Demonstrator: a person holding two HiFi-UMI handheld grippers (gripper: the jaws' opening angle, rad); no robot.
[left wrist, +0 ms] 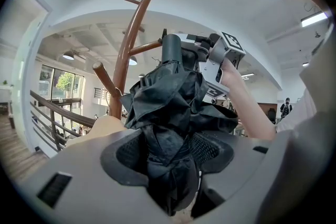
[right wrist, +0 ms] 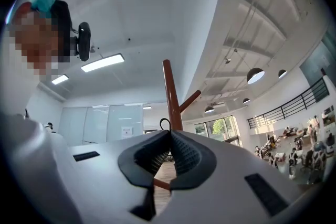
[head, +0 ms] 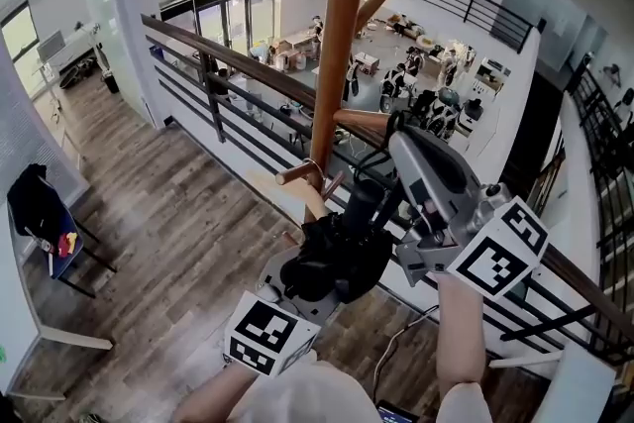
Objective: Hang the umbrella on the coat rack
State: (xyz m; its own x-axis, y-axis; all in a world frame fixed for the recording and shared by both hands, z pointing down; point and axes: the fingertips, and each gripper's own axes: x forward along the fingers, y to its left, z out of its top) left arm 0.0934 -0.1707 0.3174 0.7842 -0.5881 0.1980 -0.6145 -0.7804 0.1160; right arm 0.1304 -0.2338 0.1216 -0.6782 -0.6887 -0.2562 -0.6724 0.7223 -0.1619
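Note:
The folded black umbrella (head: 337, 258) is bunched between the jaws of my left gripper (head: 309, 264), which is shut on its fabric. In the left gripper view the umbrella (left wrist: 173, 97) fills the jaws of the left gripper (left wrist: 169, 136), and its dark handle (left wrist: 170, 50) stands up by the brown coat rack (left wrist: 126, 55). My right gripper (head: 398, 139) reaches over the umbrella beside the rack's pole (head: 332, 45) and a peg (head: 362, 119). In the right gripper view the right gripper (right wrist: 169, 136) is shut on a thin black strap loop (right wrist: 164, 123), just in front of the pole (right wrist: 171, 94).
A dark metal railing (head: 248, 79) with a wooden top rail runs just behind the rack, with a drop to a lower floor beyond. A chair draped with dark clothes (head: 45, 213) stands at the left on the wooden floor. Other pegs (head: 297, 173) stick out low on the pole.

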